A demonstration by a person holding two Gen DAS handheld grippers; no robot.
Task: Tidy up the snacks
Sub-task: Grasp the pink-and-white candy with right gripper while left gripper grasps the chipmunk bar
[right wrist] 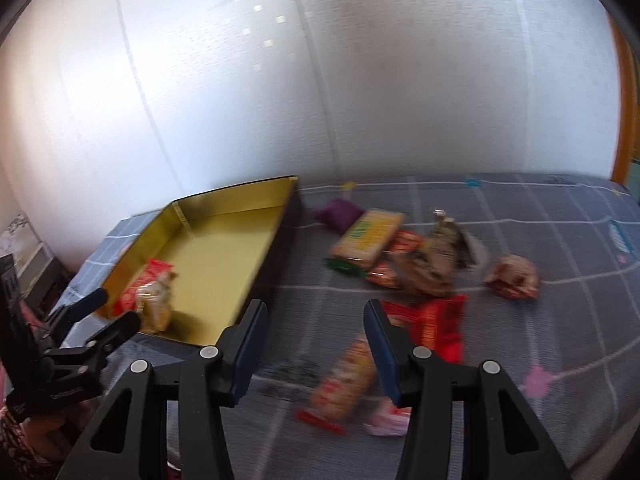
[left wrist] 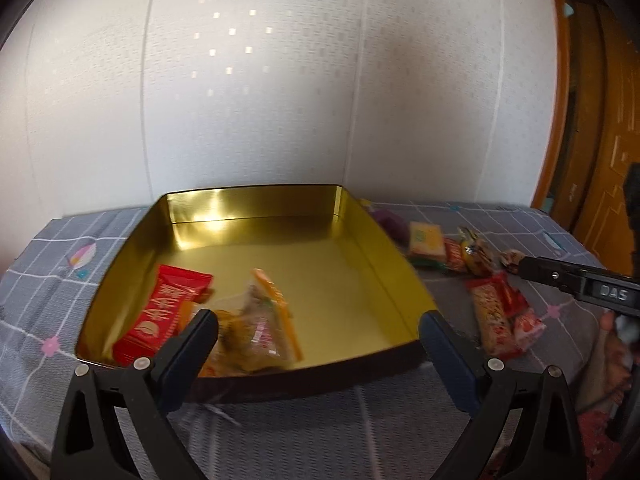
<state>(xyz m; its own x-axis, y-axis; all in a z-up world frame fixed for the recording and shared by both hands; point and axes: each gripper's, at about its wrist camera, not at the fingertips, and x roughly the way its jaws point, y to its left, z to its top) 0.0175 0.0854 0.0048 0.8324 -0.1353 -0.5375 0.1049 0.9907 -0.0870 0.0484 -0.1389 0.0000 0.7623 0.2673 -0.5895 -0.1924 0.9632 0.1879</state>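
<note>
My left gripper (left wrist: 318, 334): wide apart, holding nothing, over the shiny gold metal tin (left wrist: 360, 216).
My right gripper (right wrist: 316, 344): half apart, holding nothing.
Below it: long orange snack bar (right wrist: 344, 384).

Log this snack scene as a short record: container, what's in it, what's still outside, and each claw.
container: gold-lined tin, on grey checked cloth
inside tin: red packet; clear bag of snacks
outside, beside tin: yellow-green pack, purple pouch, long bar, others
left claw: open, empty
right claw: open, empty, above bar
</note>
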